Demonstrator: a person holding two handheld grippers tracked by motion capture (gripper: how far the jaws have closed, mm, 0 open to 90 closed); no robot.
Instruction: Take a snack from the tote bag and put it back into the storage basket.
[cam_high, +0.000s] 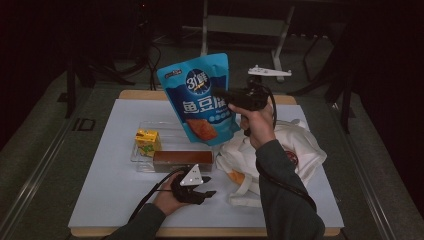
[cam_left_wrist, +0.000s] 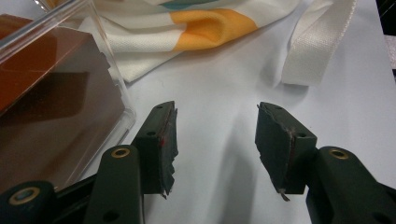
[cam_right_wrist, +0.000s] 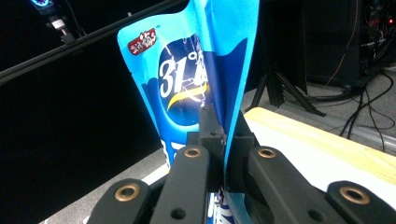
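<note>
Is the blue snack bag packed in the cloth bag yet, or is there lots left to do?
Not yet. In hand: the right claw is shut on the blue snack bag, held up above the table. Left: the yellow drink box and brown box sit in the clear tray, probably next for the cloth bag. The left claw is open, empty.

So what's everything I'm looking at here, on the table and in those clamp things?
Snack pouch: one, blue, held up above the table's middle.
Clear tray: one, see-through, left of centre.
Carton: one, yellow, in the tray.
Brown box: one, at the tray's front.
Cloth bag: one, white with orange print, right side.
Table cover: one, white.
Right gripper: one, black, shut on the pouch's edge.
Left gripper: one, black, open, low near the box.
</note>
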